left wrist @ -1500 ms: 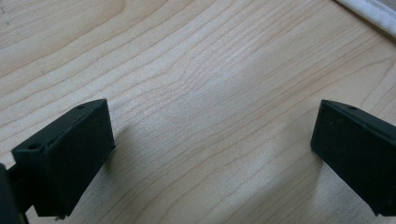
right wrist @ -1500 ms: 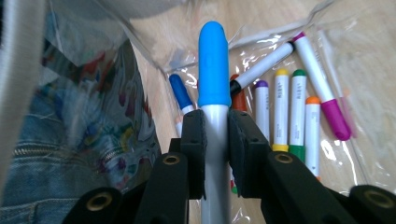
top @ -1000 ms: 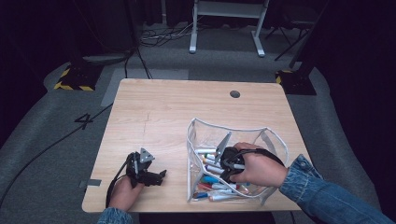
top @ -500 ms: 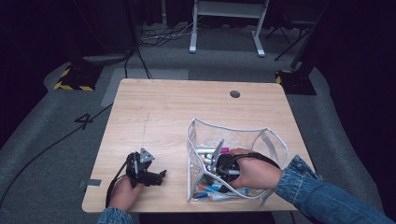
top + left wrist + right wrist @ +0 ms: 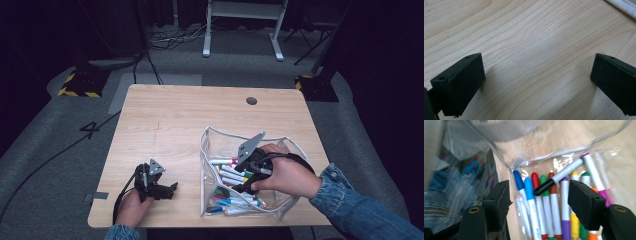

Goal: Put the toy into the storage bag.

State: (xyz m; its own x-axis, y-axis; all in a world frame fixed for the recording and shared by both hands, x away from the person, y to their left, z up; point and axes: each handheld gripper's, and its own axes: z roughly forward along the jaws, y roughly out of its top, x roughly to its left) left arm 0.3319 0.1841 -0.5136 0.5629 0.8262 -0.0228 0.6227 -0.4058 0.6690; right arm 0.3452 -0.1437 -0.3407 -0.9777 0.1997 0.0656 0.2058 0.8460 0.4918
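Many markers (image 5: 549, 205) already lay side by side in the clear zip pouch (image 5: 280, 212) on the counter (image 5: 185, 120), suggesting the packing was nearly done. The black-capped marker (image 5: 560, 177) rested crosswise atop them, its long axis slanted, cap toward the right tongs (image 5: 539, 202), whose jaws had just been opening and stood wide with nothing pinched. The left tongs (image 5: 536, 82) hovered spread and empty over bare wood beside the pouch.
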